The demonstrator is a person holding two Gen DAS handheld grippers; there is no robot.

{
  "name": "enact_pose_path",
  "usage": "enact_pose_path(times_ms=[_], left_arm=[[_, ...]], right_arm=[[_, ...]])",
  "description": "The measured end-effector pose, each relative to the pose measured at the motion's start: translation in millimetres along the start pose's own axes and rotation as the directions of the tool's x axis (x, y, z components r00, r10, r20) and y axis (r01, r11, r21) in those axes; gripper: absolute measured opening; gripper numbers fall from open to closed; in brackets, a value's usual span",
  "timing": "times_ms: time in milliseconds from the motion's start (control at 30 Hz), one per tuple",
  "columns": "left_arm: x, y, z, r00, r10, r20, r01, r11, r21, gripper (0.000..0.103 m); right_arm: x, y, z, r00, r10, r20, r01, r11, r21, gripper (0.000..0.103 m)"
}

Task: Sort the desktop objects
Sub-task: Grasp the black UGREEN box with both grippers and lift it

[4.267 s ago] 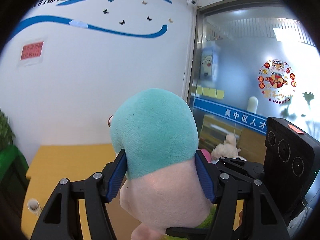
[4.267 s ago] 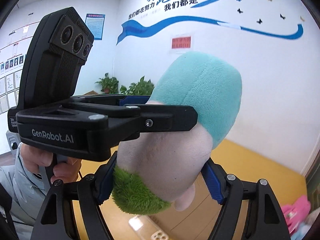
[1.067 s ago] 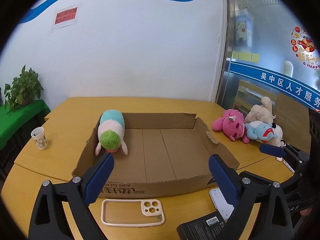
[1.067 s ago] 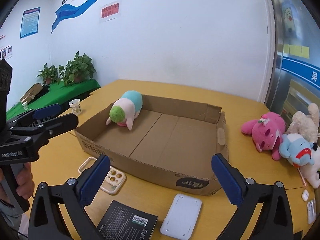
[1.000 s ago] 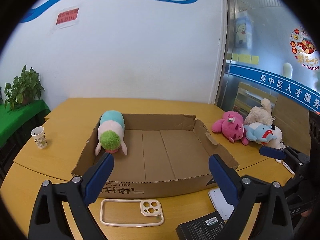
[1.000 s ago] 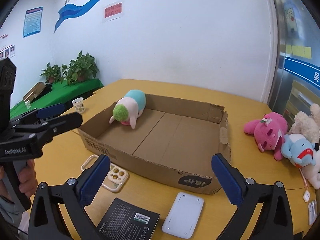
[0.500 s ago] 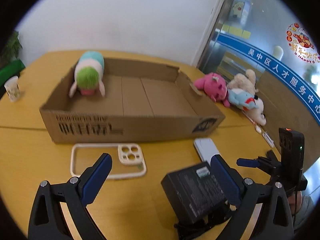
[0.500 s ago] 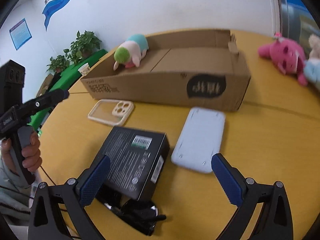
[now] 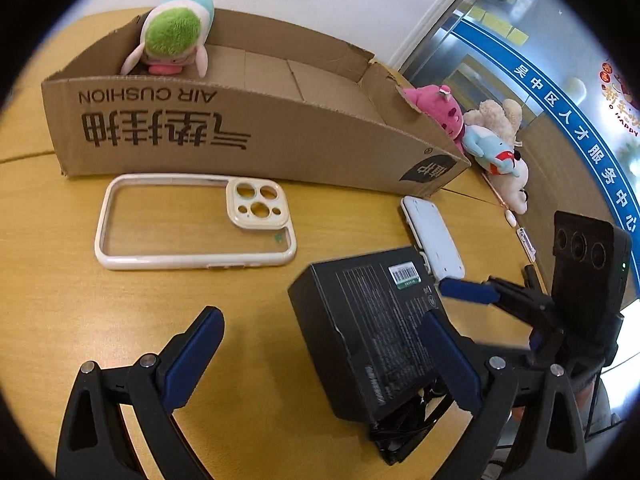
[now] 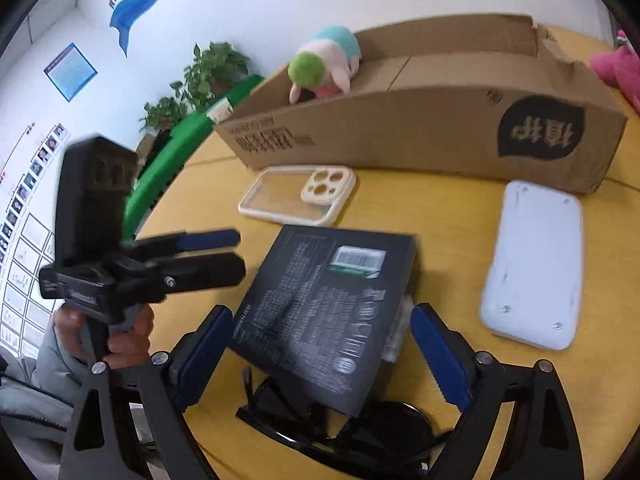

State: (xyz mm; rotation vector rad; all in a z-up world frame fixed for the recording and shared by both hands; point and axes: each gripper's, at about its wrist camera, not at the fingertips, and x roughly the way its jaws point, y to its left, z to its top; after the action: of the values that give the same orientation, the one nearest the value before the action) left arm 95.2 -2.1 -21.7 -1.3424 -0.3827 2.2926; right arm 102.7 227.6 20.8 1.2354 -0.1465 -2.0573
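Where tongs straddle: black box point(image 10: 324, 316) (barcode label).

Bare table point(image 9: 80, 300) left of black box point(image 9: 372, 332); cardboard box point(image 9: 248, 132) walls off far side

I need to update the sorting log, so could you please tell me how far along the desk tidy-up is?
Done: one green-headed plush toy lies in the brown cardboard box. In hand: nothing yet; the right tongs straddle the black printed carton, closing without gripping. Left: that carton, the cream phone case, the white flat device, black sunglasses and the plush toys beside the box.
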Motion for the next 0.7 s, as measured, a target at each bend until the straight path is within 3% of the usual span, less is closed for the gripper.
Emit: enact_pose_path(times_ms=[233,300,333,367,533,667,700], left_arm=[[18,-4,-9,0.992,-0.103,-0.067,0.102,0.995,-0.015,0.098],[26,-9,-9,0.991,-0.094,-0.092,0.094,0.996,0.000,0.092],[29,-10,-10,0.991,-0.085,-0.104,0.085,0.996,0.001,0.081],[31,-9,-10,0.989,-0.091,-0.113,0.092,0.996,-0.004,0.076],[24,8,-7,0.995,-0.074,-0.068,0.070,0.995,-0.071,0.071],[29,13,-9,0.989,-0.128,-0.072,0.118,0.986,-0.119,0.071],[31,11,-9,0.990,-0.124,-0.073,0.116,0.987,-0.107,0.071]], right_arm=[[-5,-13,-20,0.992,-0.088,-0.087,0.083,0.994,-0.067,0.092],[1,-5,-22,0.994,-0.058,-0.098,0.051,0.996,-0.071,0.091],[4,-1,-21,0.994,-0.040,-0.098,0.033,0.997,-0.074,0.087],[6,4,-20,0.995,-0.019,-0.096,0.011,0.996,-0.083,0.083],[-3,26,-20,0.998,-0.028,-0.055,0.017,0.982,-0.186,0.085],[2,26,-23,0.991,-0.115,-0.074,0.093,0.963,-0.252,0.082],[1,28,-23,0.993,-0.104,-0.059,0.086,0.963,-0.256,0.079]])
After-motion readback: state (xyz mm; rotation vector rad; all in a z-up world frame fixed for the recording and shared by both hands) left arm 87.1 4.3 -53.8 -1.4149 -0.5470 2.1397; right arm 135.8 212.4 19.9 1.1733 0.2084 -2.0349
